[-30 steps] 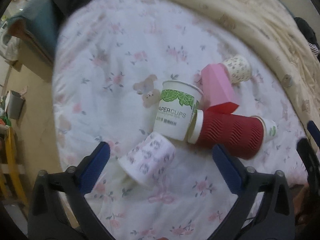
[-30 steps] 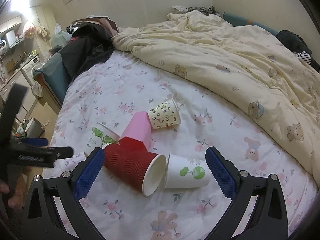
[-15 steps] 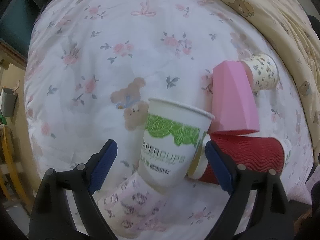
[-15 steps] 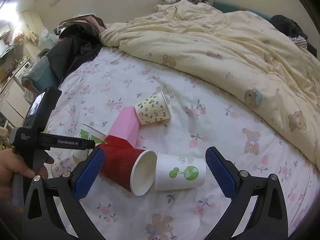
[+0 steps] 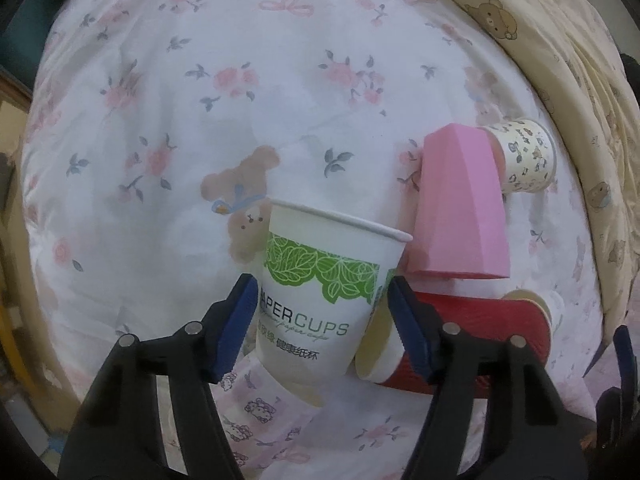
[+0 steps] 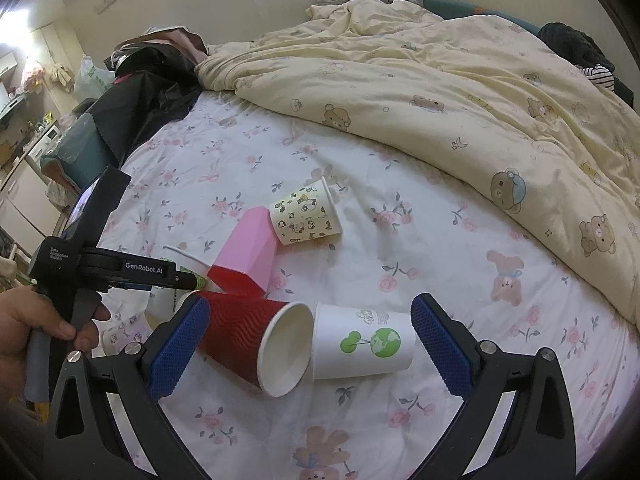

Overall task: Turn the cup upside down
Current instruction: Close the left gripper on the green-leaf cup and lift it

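Closer now, left hand-held gripper (image 5: 320,316) brackets green-leaf cup (image 5: 320,292) — floral bedsheet (image 5: 200,100) beneath.

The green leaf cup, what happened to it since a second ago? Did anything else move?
The left gripper came forward and narrowed its fingers around the green-leaf paper cup, which stands upright, mouth up; whether the pads already press it is unclear. The right gripper stays open and hovers. The red cup, pink cup and tree-print cup lie where they were.
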`<state>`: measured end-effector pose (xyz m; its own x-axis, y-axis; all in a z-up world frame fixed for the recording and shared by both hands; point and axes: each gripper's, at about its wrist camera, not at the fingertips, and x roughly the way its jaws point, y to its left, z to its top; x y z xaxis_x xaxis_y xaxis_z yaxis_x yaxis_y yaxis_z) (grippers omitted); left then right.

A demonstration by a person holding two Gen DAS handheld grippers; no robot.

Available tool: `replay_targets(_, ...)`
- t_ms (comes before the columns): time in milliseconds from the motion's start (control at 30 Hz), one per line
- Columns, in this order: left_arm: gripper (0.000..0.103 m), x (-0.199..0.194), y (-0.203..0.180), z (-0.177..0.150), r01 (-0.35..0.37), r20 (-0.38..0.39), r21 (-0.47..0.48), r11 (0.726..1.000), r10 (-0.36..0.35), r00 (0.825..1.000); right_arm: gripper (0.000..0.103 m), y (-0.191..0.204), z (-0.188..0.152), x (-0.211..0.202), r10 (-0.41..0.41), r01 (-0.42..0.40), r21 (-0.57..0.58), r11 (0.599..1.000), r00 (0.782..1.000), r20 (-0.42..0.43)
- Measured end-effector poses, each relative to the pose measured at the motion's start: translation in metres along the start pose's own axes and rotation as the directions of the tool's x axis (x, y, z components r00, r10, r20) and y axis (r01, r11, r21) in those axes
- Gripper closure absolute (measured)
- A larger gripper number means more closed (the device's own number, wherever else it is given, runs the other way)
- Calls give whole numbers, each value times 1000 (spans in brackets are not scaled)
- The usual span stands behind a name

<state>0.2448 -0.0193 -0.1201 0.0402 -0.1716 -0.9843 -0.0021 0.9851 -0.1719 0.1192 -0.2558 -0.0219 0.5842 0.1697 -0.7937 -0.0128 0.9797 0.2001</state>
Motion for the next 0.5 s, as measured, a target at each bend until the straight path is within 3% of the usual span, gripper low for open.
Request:
replay_targets(300,46,-2,-1,3,-13,42,-1,1000,13,999,0,0,0,0,4,-4,0,1000,1000,-3)
replay_targets(500,46,-56,2,3,9,172,-34,999,-3,985,0,0,1,-7,12,-12,9,1000,1000,13)
